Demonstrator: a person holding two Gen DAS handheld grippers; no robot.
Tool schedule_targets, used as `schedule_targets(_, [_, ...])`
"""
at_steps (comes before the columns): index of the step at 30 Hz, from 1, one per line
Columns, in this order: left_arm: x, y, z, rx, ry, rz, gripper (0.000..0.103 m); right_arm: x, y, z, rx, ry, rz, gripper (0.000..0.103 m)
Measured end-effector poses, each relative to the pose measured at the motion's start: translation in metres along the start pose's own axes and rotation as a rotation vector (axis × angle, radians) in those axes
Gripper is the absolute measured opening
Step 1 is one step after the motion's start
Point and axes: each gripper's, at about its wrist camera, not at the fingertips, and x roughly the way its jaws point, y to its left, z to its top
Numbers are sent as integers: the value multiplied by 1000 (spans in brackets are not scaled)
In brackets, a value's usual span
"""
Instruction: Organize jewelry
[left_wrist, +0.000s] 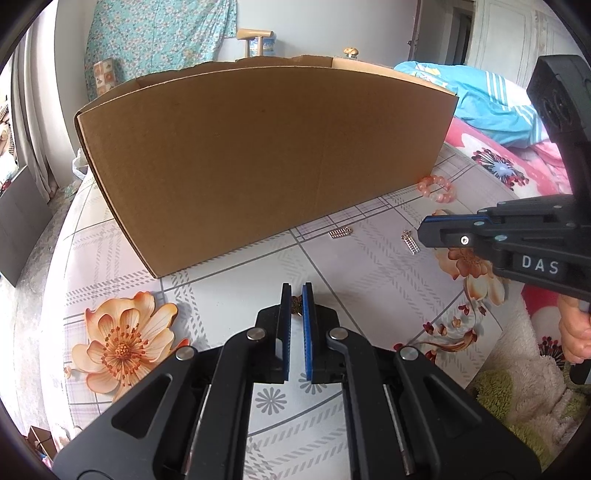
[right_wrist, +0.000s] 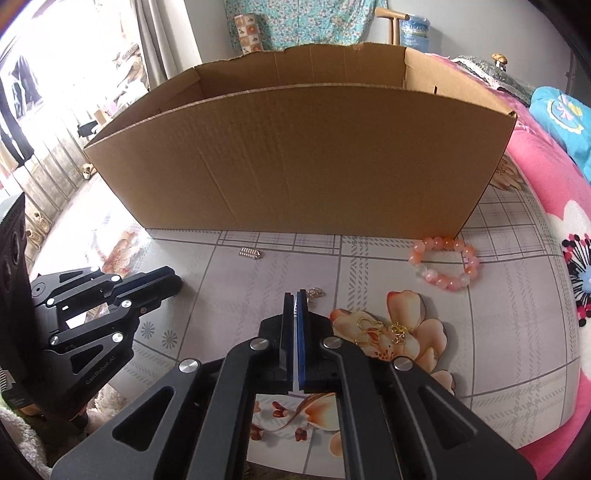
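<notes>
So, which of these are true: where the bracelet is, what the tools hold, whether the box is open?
1. The bead bracelet lies inside the cardboard box. False: it lies on the tablecloth outside, by the box's corner.
2. The left tool pinches a small gold ornament. True.
3. The box has no lid on. True.
4. The gold chain hangs from the right tool. False: it lies on the tablecloth beside that tool.

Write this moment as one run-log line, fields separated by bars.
left gripper: shut on small gold ornament | right gripper: shut on silver earring | cardboard box: behind | bead bracelet: on tablecloth
</notes>
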Motion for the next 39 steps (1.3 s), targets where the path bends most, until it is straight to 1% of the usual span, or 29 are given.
schedule_targets(1, [0,0,0,0,1,-1,3,-4,1,0,-3,-8,4,2])
schedule_targets(2, [-1,2,1,-3,0,-3,0,-8,2,1,-5,-18,9,2])
schedule_targets(5, [0,7,2,-24,2,-14,0,-17,4,3,-1,-42,4,2])
schedule_targets(8, [0,10,2,-44,0,-26,0,-12,5,5,9,-24,12,5])
schedule_targets(9, [0,10,1,-47,0,-27,0,-11,3,1,9,-12,14,11])
schedule_targets(10, [1,11,1,-50,0,-29,0,-8,4,8,5,-2,12,21])
schedule_targets(12, [1,11,1,-56,-1,-40,0,-2,5,10,-14,7,-5,28])
schedule_targets(14, [1,14,0,-68,1,-68,0,5,7,11,-24,23,-12,28])
schedule_targets(17, [-3,16,-3,-74,-12,-89,1,15,7,12,-33,53,-18,28])
schedule_targets(18, [-4,15,-3,-64,-15,-89,3,17,7,12,-37,62,-24,25])
schedule_targets(19, [-5,14,-3,-52,-19,-84,7,21,6,12,-42,76,-25,21])
schedule_targets(20, [-6,13,-4,-39,-21,-80,11,21,8,12,-50,67,-37,18])
schedule_targets(21, [-7,13,-5,-27,-20,-76,12,20,8,12,-55,69,-48,12])
schedule_targets(22, [-8,11,-5,-15,-19,-72,12,20,7,12,-48,72,-38,8])
schedule_targets(25, [-6,8,-6,1,-12,-79,16,20,2,14,-24,74,-16,8])
schedule_targets(28, [-2,4,-4,20,2,-72,16,17,-3,15,3,68,16,8])
schedule_targets(33, [3,-2,-1,62,30,-14,16,2,-13,19,42,26,38,8])
schedule_targets(34, [4,-3,0,61,36,-7,15,-2,-16,20,51,17,46,8])
schedule_targets(35, [5,-4,1,70,42,8,11,-5,-18,21,58,6,52,8])
schedule_targets(36, [6,-5,2,87,47,25,9,-10,-14,18,63,-4,55,8])
schedule_targets(39, [8,-8,4,103,63,29,6,-20,-19,17,85,-39,80,8])
